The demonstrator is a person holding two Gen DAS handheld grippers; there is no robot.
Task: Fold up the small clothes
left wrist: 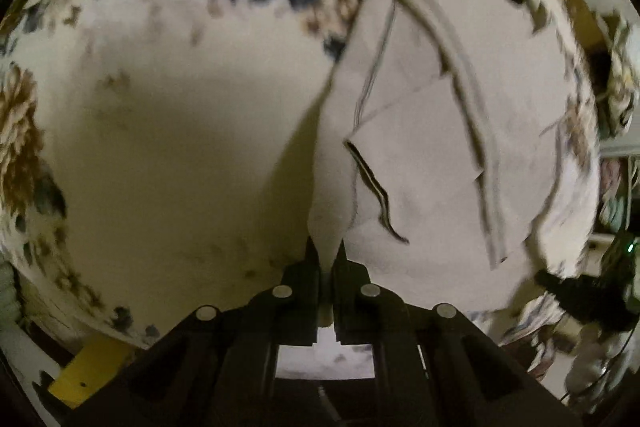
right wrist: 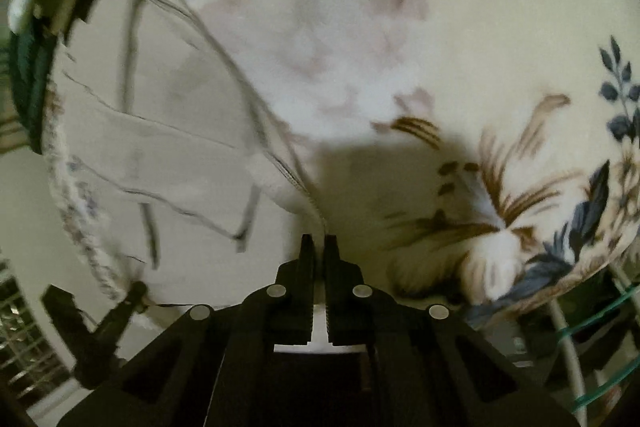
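A small pale grey garment (left wrist: 420, 131) with dark-striped trim lies on a flowered cloth (left wrist: 168, 99). My left gripper (left wrist: 326, 251) is shut on a corner of the garment, which rises in a pinched fold from the jaws. In the right wrist view the same garment (right wrist: 168, 147) spreads at the left, and its hemmed edge runs down into my right gripper (right wrist: 319, 241), which is shut on that edge. The other gripper shows as a dark shape at the right edge of the left view (left wrist: 592, 287) and the lower left of the right view (right wrist: 92, 327).
The flowered cloth (right wrist: 460, 167) covers a round-looking surface; its edge (right wrist: 560, 279) falls away at lower right. A yellow object (left wrist: 92, 367) sits below the cloth edge at lower left. Cluttered items (left wrist: 616, 99) stand beyond the right edge. A green cord (right wrist: 600, 315) hangs at lower right.
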